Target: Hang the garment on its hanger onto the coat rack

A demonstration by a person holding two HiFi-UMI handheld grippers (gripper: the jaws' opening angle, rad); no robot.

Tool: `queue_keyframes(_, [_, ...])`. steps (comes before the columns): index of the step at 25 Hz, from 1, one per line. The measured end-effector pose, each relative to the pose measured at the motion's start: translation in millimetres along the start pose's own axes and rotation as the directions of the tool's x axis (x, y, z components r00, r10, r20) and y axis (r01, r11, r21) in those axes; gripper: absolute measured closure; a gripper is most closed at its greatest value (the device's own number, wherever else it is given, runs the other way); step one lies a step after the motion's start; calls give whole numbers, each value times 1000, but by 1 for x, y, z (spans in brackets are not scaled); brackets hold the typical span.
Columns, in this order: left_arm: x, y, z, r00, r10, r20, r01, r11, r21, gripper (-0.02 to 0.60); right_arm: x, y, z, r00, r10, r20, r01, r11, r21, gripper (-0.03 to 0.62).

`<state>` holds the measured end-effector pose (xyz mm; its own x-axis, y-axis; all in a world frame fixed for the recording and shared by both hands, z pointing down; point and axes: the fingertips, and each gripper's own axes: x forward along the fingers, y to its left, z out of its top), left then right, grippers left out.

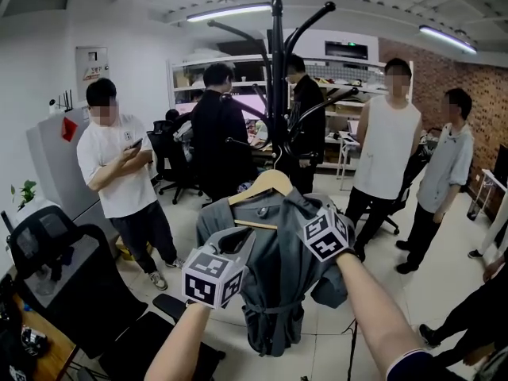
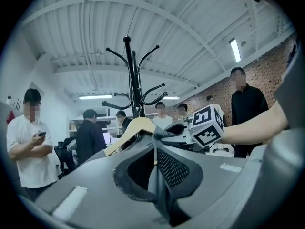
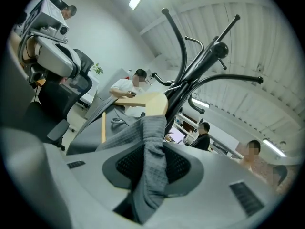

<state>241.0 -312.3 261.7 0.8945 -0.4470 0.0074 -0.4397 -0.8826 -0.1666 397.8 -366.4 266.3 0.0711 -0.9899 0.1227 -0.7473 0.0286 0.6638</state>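
Note:
A grey garment [image 1: 278, 284] hangs on a wooden hanger [image 1: 262, 186] just in front of the black coat rack [image 1: 276, 70]. The hanger's top sits close to the rack's pole; whether its hook rests on an arm I cannot tell. My left gripper [image 1: 238, 243] is shut on a fold of the garment [image 2: 159, 175] at its left shoulder. My right gripper [image 1: 308, 213] is shut on the garment [image 3: 153, 161] at the right shoulder. The left gripper view shows the hanger [image 2: 131, 130] and the rack [image 2: 134, 80] ahead. In the right gripper view the rack's curved arms [image 3: 200, 66] rise just beyond the hanger [image 3: 152, 101].
Several people stand around the rack, one at the left [image 1: 119, 173] and two at the right [image 1: 389, 141]. A black office chair [image 1: 55, 252] stands at the near left. Shelves [image 1: 238, 78] line the back wall, and a brick wall [image 1: 468, 86] is at the right.

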Motion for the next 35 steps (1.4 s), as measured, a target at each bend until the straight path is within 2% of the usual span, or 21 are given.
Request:
queue_keyframes(6, [2,-1,-8,1000,1,-17,-1,1000,-6,577,1,-1,-1,999,-35,23,36,999,-8,459])
queue_keyframes(7, [1,0,-8,1000,3,-19,-3,1000,-5,578,0,-2,-2,999,-42,33,42,999,-2,442])
queue_keyframes(10, [1,1,-10,1000,4,-26,-4,1000,-2,577,-9,-9,-3,996,-62,70,59,997,50,297])
queue_keyframes(11, [0,1,-11,1000,4,-29,-4,1000,-3,577,-14,-10,-4,995,-65,74,60,996,61,292])
queue_keyframes(20, [-15,-9,-44,997,-11,-77,7,999,-44,577,-82,14,-6,992,-48,119,38,996,82,304])
queue_keyframes(24, [-27,-22,-62,995,-22,-97,15,997,-72,577,-114,56,-10,992,34,125,-48,993,112,334])
queue_keyframes(26, [-32,-27,-71,994,-27,-103,17,996,-88,577,-123,77,-18,990,78,115,-96,982,160,415])
queue_keyframes(27, [-35,-30,-76,994,-30,-106,19,995,-99,577,-128,86,-23,989,94,113,-115,973,198,451])
queue_keyframes(28, [-38,-33,-81,993,-35,-109,23,994,-111,577,-132,94,-27,987,109,116,-134,961,243,514])
queue_keyframes(30, [-42,-41,-91,992,-52,-116,36,990,-137,577,-140,109,-29,982,135,135,-174,924,339,584])
queue_keyframes(35, [-51,-56,-106,991,-79,-113,57,982,-181,581,-157,145,-20,945,234,228,-321,786,527,594])
